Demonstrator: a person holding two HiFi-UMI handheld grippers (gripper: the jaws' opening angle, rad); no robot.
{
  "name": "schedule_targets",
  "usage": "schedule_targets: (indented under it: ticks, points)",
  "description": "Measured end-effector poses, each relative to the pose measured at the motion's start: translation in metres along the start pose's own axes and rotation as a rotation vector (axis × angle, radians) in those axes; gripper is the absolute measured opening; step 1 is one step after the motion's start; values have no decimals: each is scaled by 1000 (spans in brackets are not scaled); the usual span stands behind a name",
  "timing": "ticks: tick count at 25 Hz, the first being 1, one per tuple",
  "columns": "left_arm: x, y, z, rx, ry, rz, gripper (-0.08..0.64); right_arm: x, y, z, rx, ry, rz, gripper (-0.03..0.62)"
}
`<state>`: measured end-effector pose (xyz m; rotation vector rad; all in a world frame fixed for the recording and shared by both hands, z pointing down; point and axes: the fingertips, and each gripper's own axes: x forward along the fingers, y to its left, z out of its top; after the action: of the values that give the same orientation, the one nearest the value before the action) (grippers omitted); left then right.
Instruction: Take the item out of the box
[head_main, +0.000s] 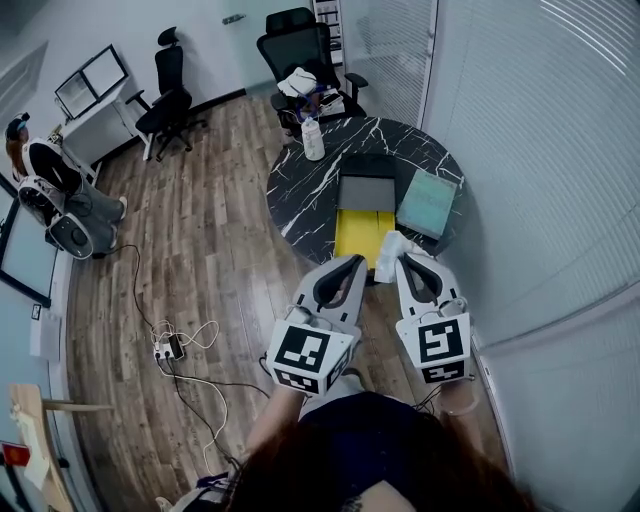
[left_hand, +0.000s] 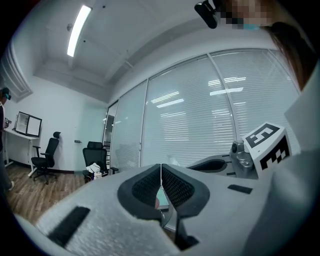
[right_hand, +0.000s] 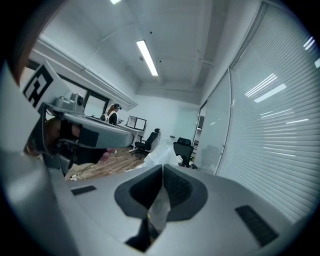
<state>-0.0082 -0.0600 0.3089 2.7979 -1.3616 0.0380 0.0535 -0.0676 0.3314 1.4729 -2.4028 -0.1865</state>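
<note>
Black marble tabletop (head_main: 300, 205) carries, from the left, a white bottle (head_main: 312, 138), the open box (head_main: 363, 232) with its dark half farther off and its yellow half nearer, and a teal flat pad (head_main: 428, 202). The left gripper (head_main: 353, 265) hovers at the box's near edge, jaws pressed together on nothing (left_hand: 161, 172). The right gripper (head_main: 408, 260) pinches a pale, crinkled plastic packet (head_main: 388, 255) between its closed jaws (right_hand: 162, 172), the film trailing below them (right_hand: 159, 210). The packet hangs at the box's near right corner, and the yellow panel looks bare. I judge the lift-out largely done; what remains is carrying the packet clear and setting it down on the tabletop.
</note>
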Motion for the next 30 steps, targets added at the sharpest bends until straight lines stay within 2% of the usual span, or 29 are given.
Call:
schedule_targets:
  ticks: [9, 30]
  points:
    - [-6, -20, 0, 9, 12, 17, 28, -34, -7, 6, 31, -56, -8, 29]
    - [-34, -63, -10, 19, 50, 71, 28, -88, 0, -2, 116, -101, 65, 29]
